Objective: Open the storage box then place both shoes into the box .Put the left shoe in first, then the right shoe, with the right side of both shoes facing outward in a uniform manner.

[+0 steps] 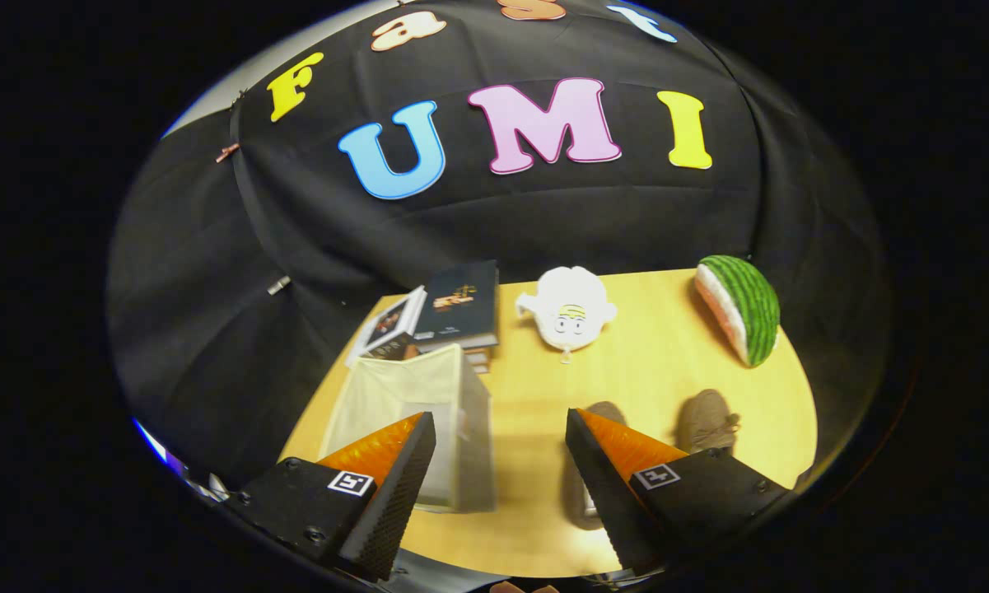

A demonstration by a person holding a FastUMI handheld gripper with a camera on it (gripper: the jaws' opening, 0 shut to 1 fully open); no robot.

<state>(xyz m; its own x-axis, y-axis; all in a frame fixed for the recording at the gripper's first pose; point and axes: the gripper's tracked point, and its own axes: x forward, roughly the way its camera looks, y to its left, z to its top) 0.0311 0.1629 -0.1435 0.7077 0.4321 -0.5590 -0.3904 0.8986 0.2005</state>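
Nearest the lens, the hand-held gripper (501,486) hangs above the tabletop (650,371) with its two fingers spread wide and nothing caught between them; bare wood shows in the gap. That tabletop, pale and light-wooded, carries everything else and runs back to the black cloth wall of the booth. Next in size comes the storage box (416,403), a translucent, pale container standing just ahead of the left finger, which hides its near corner; whether its lid or door is open cannot be told from this angle. Behind the box, towards the wall, sits a stack of books (461,313), dark-covered, with another book (387,325) lying slanted just beside it on the left. At the far right of the tabletop rests a watermelon-slice plush (741,309), green striped rind up and its pale and pink cut face turned towards the middle. Two brownish shoes lie on the right half, near the right finger: one shoe (706,420) sits just beyond that finger, laces showing, and the other shoe (603,409) is largely hidden behind the fingertip. Smallest, a white plush toy (568,313) with a cartoon face lies between the books and the watermelon.
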